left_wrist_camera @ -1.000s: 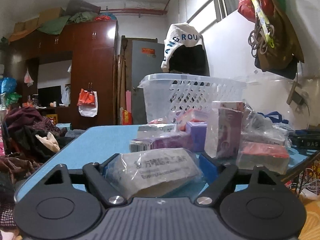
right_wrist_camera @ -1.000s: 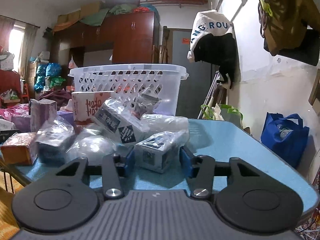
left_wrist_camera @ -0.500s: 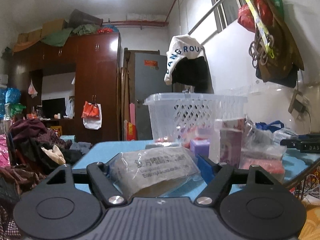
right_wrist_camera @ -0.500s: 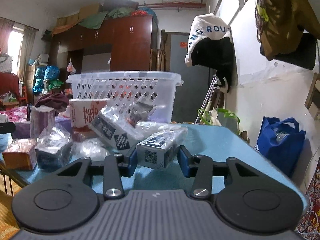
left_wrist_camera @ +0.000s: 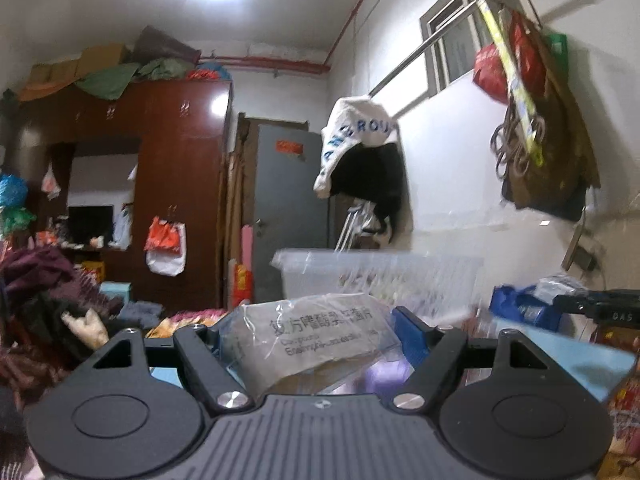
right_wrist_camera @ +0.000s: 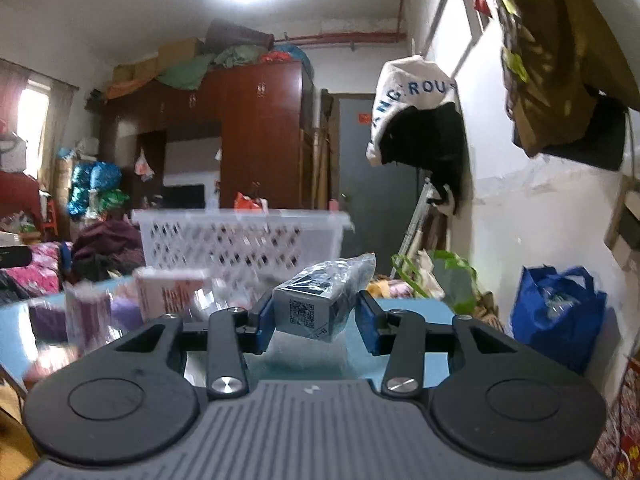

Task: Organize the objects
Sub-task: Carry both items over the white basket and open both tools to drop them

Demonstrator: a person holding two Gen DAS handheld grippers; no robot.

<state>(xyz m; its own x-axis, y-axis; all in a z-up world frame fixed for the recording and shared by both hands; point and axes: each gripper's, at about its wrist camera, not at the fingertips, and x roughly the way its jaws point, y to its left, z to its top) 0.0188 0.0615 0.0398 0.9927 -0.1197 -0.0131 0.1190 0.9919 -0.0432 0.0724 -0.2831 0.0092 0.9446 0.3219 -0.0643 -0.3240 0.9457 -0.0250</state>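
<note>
Crinkly clear plastic is wrapping both task items, so each is probably handling as a light, stiff carton under a slippery, shifting skin; gripping across the firm box body rather than the loose film looks safest. The pale medicine box (left_wrist_camera: 316,340) is sitting between the blue pads of the left gripper (left_wrist_camera: 308,334), which is clamping its short sides. Its long axis is running across the jaws, printed face turned toward the camera and tilting slightly up to the right. The small dark box (right_wrist_camera: 316,306) with a QR code is hanging in the right gripper (right_wrist_camera: 316,316), which is closing on its sides; its long axis is pointing away from the camera, toward the white lattice basket (right_wrist_camera: 240,240), with the twisted bag end trailing up and right. Both boxes are hovering above the blue table (right_wrist_camera: 412,308), with the basket ahead looking like the likely destination.
</note>
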